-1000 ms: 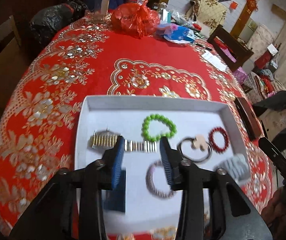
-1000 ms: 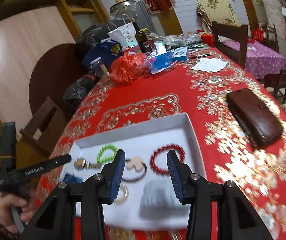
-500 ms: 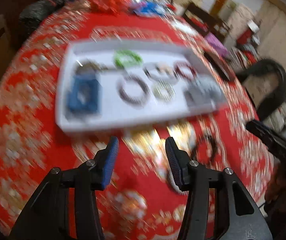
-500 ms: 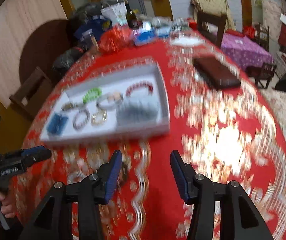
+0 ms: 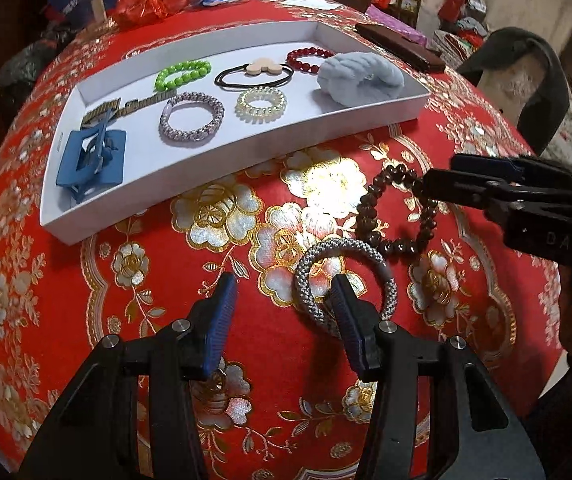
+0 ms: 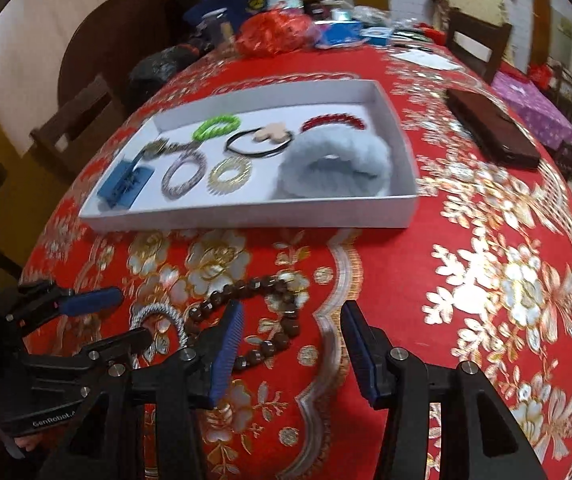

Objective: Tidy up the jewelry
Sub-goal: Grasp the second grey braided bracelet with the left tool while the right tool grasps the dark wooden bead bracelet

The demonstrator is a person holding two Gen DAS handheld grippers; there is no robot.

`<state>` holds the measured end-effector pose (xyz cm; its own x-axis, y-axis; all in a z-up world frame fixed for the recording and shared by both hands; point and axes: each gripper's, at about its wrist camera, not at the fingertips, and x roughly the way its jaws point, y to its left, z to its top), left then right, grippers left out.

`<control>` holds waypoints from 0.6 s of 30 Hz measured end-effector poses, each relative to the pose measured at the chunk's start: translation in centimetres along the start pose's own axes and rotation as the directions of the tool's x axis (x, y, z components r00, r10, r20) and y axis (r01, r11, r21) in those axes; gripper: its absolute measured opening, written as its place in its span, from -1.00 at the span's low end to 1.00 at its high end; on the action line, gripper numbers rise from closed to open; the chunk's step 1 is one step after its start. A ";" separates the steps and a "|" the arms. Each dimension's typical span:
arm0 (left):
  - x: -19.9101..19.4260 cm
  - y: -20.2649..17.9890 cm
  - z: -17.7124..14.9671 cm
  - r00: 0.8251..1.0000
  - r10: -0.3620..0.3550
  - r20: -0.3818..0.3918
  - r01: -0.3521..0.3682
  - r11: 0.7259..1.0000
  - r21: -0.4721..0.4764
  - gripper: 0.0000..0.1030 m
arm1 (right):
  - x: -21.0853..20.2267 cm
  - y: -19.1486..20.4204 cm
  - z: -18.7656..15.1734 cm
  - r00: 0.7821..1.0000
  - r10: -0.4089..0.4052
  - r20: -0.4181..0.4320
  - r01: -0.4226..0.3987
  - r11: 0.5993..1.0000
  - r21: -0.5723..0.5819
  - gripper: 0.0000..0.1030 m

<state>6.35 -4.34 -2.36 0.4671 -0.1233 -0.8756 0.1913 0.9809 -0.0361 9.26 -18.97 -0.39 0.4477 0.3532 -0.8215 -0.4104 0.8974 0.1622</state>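
A white tray (image 5: pixel 246 152) on the red tablecloth holds a blue hair clip (image 5: pixel 92 158), a green bead bracelet (image 5: pixel 182 74), a red bead bracelet (image 5: pixel 307 58), a fluffy grey scrunchie (image 5: pixel 359 76) and other bands. In front of the tray lie a grey braided band (image 5: pixel 345 276) and a dark brown bead bracelet (image 5: pixel 393 212). My left gripper (image 5: pixel 282 300) is open, its right finger inside the grey band's loop. My right gripper (image 6: pixel 291 332) is open over the brown beads (image 6: pixel 266 320); the tray (image 6: pixel 246 216) lies beyond.
A dark brown wallet (image 6: pixel 489 128) lies right of the tray. Red and black plastic bags (image 6: pixel 274 32), boxes and bottles crowd the table's far side. Wooden chairs stand at the left (image 6: pixel 78 120) and far right. The table edge curves close below both grippers.
Both grippers have pulled back from over the tray to the cloth in front of it, and now hover low over the grey band and brown beads.
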 end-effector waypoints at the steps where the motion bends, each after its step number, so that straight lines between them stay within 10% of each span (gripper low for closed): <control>1: 0.1 -0.4 -0.1 1.000 0.013 0.005 -0.014 1.000 0.021 -0.07 | 0.2 0.3 -0.1 1.000 -0.011 -0.010 0.011 1.000 -0.017 -0.06; 8: 0.2 -0.9 -0.4 0.999 0.013 0.032 -0.014 0.999 0.034 0.20 | 1.2 0.6 -0.9 0.999 -0.044 -0.024 0.041 0.995 -0.086 -0.02; 12: 0.1 -0.9 -0.4 0.999 0.014 0.033 -0.015 0.999 0.037 0.21 | 1.7 1.9 -1.2 0.999 -0.032 -0.043 0.024 0.985 -0.169 0.56; 18: 0.0 -1.0 -0.7 0.999 0.015 0.037 -0.017 0.999 0.044 0.21 | 1.8 2.1 -1.9 0.998 -0.056 -0.010 0.054 0.981 -0.184 0.62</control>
<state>5.58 -5.19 -2.63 0.5013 -0.1140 -0.8577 0.2213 0.9752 -0.0003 7.71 -16.91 -2.56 0.4621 0.2995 -0.8347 -0.5251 0.8509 0.0146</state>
